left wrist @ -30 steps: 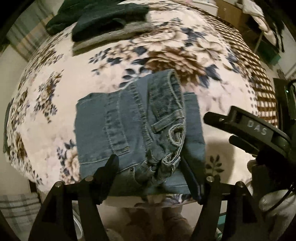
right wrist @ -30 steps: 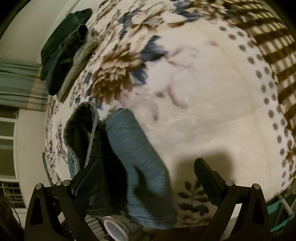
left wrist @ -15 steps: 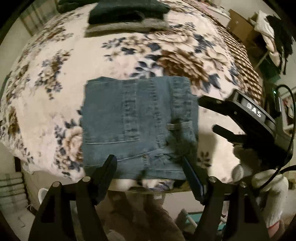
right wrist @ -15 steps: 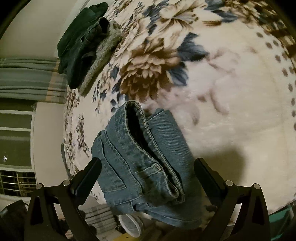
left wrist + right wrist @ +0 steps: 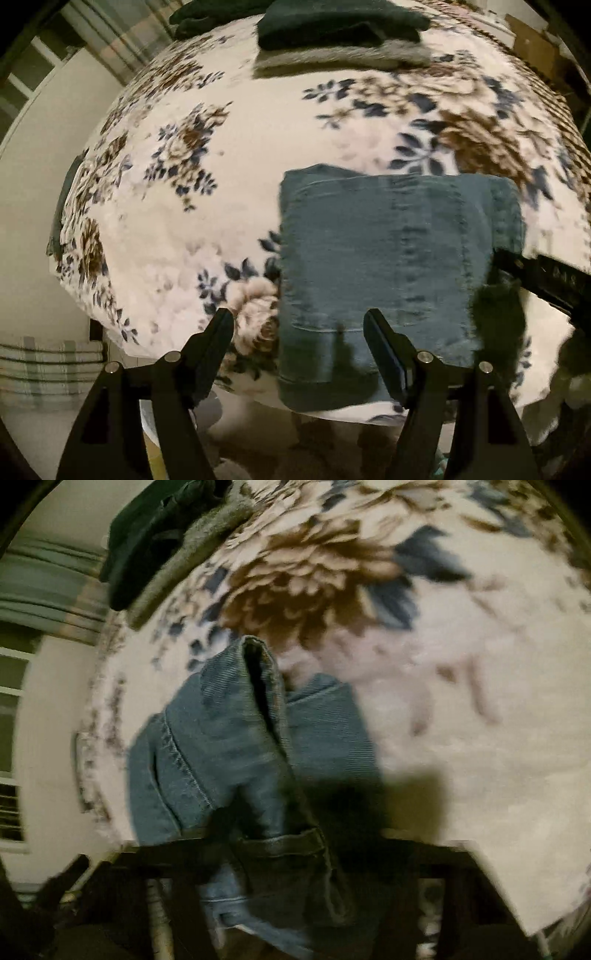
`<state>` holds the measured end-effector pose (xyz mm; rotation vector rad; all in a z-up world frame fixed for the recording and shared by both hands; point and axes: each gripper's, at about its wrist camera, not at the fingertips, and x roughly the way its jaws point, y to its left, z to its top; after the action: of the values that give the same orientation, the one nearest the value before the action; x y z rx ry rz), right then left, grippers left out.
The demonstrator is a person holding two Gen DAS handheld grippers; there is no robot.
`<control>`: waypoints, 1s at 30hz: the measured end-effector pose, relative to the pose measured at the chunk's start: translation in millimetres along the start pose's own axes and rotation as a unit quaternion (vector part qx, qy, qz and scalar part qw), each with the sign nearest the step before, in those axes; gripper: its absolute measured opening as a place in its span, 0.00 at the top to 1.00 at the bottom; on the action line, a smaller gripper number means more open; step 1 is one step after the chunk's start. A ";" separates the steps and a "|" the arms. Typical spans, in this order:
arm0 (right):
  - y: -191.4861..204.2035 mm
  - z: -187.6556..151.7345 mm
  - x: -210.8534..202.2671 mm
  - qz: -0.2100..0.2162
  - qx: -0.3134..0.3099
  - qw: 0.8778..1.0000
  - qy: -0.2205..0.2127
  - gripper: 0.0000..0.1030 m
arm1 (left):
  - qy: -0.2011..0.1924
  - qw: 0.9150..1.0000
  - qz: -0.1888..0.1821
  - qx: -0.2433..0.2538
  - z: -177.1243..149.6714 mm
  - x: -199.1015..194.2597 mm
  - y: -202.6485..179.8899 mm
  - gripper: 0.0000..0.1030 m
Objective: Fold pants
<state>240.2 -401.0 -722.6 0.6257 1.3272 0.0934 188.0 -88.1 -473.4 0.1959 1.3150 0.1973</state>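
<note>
Lying on a bed under a floral blanket (image 5: 177, 229), one folded pair of jeans (image 5: 380, 266) near the edge, one stack of dark clothes (image 5: 340, 33) farther back, left gripper (image 5: 298, 334) jaws standing apart over the jeans, right gripper (image 5: 291, 853) jaws closing around the waistband.

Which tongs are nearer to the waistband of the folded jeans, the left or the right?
Right. The right tongs are closing around the waistband of the jeans; the left tongs hang open over the jeans' opposite edge.

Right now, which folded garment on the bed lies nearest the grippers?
The blue jeans, at the near edge; the dark folded clothes lie far back.
</note>
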 end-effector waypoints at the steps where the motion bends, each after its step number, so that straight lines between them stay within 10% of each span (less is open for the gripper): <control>1: -1.7 -2.5 -3.8 -0.005 0.004 1.000 -0.007 0.82 | 0.001 1.000 0.002 -0.004 -0.5 1.4 1.3 0.31; 15: -23.3 -37.7 -96.9 -0.010 0.081 0.993 -0.087 0.93 | -0.002 0.999 -0.022 -0.039 7.7 4.8 22.1 0.31; 22: -73.7 -51.7 -102.0 -0.041 0.127 0.988 -0.076 0.93 | 0.000 0.996 -0.064 -0.059 22.0 15.3 24.5 0.31; 24: -86.9 -46.7 -78.1 -0.008 0.131 0.991 -0.010 0.91 | -0.005 0.996 -0.071 -0.060 28.7 17.0 23.0 0.31; 27: -95.5 -36.5 -60.0 0.060 0.135 0.988 0.042 0.70 | -0.009 0.995 -0.080 -0.061 38.5 20.1 21.7 0.31; 30: -92.5 -18.4 -77.7 0.087 0.116 0.989 0.005 0.38 | -0.013 0.995 -0.082 -0.055 45.7 21.8 21.2 0.31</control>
<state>176.5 -503.0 -700.5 0.9406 1.3014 0.0853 236.9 -63.5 -477.4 -0.0036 1.2834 0.1262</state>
